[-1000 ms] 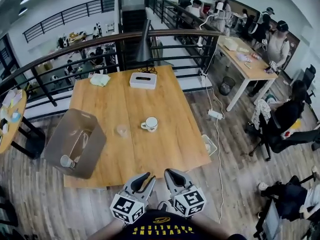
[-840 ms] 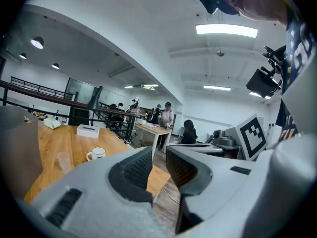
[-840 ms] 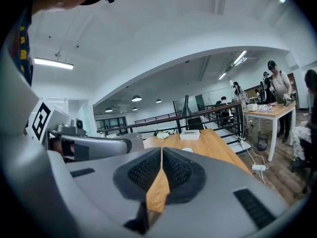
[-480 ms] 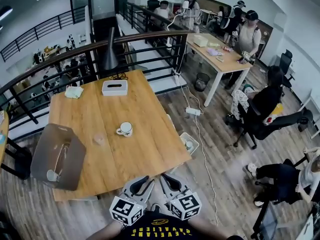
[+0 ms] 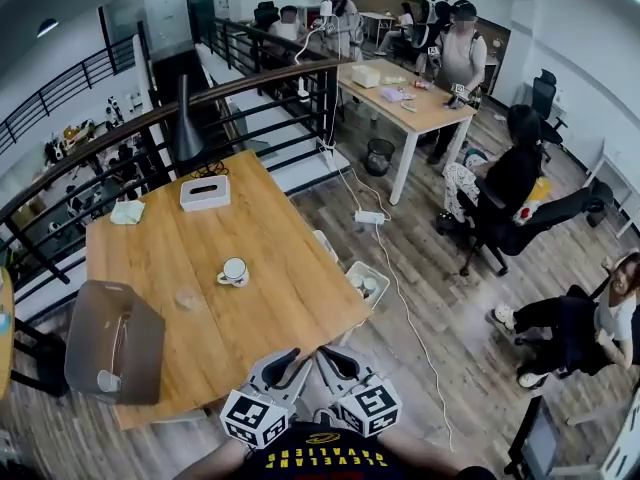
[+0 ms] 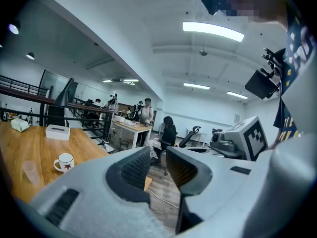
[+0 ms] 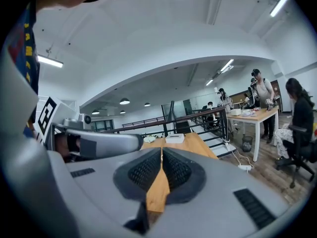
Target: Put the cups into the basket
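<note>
A white mug [image 5: 234, 271] and a clear plastic cup [image 5: 187, 298] stand mid-table on the wooden table [image 5: 280, 308]. The grey basket [image 5: 113, 343] sits at the table's left front corner with a cup [image 5: 106, 380] inside. Both grippers hang side by side off the table's front edge, close to my body and well short of the cups. My left gripper [image 5: 285, 361] [image 6: 157, 155] is open, a narrow gap between its jaws with nothing in it. The right gripper [image 5: 338, 360] [image 7: 161, 152] is shut and empty. The left gripper view also shows the mug [image 6: 64, 161] and the clear cup [image 6: 29, 171].
At the table's far end lie a white tissue box [image 5: 204, 192], a dark lamp [image 5: 185, 128] and a green cloth [image 5: 127, 212]. A railing [image 5: 250, 78] runs behind. A power strip [image 5: 369, 217] with cable lies on the floor to the right, near seated people [image 5: 510, 183].
The head view has swung to the right, so the table, cups and basket now lie further left. Both grippers stay together at the bottom, jaws unchanged.
</note>
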A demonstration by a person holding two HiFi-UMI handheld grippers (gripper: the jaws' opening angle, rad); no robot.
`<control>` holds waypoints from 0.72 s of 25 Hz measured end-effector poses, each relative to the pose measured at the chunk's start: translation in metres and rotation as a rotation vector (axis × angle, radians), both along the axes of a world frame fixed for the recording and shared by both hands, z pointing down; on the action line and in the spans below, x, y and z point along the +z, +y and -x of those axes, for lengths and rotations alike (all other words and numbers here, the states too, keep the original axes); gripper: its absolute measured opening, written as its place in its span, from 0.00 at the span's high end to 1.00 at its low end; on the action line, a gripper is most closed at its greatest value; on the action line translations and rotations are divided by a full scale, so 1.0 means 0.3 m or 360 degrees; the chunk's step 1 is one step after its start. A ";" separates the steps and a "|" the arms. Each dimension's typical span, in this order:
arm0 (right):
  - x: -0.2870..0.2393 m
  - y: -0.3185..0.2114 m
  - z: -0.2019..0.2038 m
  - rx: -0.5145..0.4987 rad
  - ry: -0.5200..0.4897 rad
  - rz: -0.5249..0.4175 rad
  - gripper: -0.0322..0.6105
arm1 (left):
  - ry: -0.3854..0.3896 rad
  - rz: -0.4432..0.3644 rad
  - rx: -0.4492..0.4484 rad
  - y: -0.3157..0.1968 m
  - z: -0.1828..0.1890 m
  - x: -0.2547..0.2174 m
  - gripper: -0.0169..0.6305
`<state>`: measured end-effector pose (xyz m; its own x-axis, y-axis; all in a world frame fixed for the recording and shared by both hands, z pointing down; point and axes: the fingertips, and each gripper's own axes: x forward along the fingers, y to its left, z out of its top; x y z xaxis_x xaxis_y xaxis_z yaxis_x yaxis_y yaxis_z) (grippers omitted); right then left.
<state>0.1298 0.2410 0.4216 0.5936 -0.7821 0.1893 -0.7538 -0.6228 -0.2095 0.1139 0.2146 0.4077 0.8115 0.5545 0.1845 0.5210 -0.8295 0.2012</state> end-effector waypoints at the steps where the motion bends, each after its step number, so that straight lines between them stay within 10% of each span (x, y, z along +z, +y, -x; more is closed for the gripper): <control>1: -0.003 0.006 0.000 0.0008 0.0005 -0.0009 0.92 | 0.0009 0.0003 -0.0005 0.001 -0.005 -0.006 0.83; 18: 0.088 -0.055 -0.043 -0.0012 -0.0150 -0.0038 0.92 | -0.0124 -0.0047 -0.0448 -0.289 -0.021 0.095 0.82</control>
<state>0.1428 0.2245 0.4481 0.5682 -0.7914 0.2256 -0.7347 -0.6113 -0.2943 0.1203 0.1278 0.4361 0.9153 0.3031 0.2653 0.2536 -0.9453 0.2050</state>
